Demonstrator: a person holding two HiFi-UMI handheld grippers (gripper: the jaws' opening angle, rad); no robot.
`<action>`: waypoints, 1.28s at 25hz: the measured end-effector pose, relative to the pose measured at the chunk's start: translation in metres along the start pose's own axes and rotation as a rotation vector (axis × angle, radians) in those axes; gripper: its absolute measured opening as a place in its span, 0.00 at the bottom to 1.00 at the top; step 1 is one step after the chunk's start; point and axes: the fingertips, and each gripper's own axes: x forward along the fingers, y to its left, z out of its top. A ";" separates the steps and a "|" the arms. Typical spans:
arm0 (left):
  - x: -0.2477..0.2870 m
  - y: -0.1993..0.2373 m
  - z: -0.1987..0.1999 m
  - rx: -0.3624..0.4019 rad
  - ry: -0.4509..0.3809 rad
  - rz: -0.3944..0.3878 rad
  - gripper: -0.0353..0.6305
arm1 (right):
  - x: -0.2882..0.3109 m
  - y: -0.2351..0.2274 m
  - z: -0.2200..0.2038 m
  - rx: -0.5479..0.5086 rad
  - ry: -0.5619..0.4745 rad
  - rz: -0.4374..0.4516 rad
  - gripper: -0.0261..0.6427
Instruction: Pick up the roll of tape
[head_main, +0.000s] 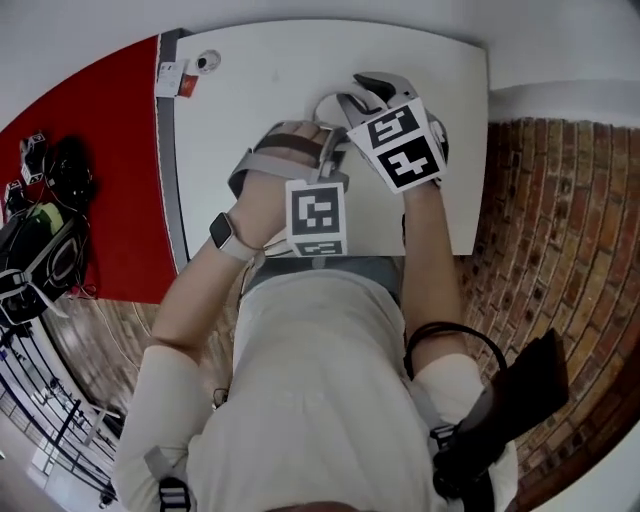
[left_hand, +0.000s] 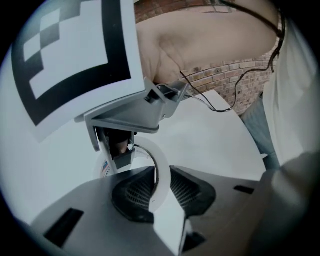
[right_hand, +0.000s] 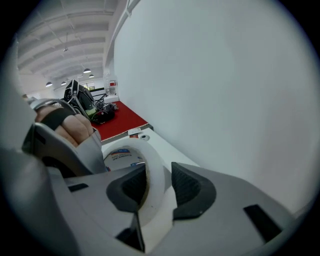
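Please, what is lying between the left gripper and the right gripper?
The roll of tape. Both gripper views show its white ring wall between the jaws, with the left gripper and the right gripper on opposite sides of the ring.

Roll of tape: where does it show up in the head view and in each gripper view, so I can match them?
Head view: roll of tape at upper centre, over the white table.
Left gripper view: lower centre, gripped by the left gripper.
Right gripper view: lower centre, gripped by the right gripper.
Shared landmark: the white table, behind the tape in all three views.
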 end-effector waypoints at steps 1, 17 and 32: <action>-0.009 0.006 0.001 0.015 -0.003 0.020 0.19 | -0.009 -0.001 0.010 -0.006 -0.012 -0.021 0.24; -0.121 0.074 0.015 0.142 -0.020 0.260 0.19 | -0.119 0.003 0.124 -0.108 -0.169 -0.255 0.24; -0.198 0.111 0.042 0.251 -0.071 0.470 0.20 | -0.206 0.010 0.184 -0.179 -0.281 -0.423 0.24</action>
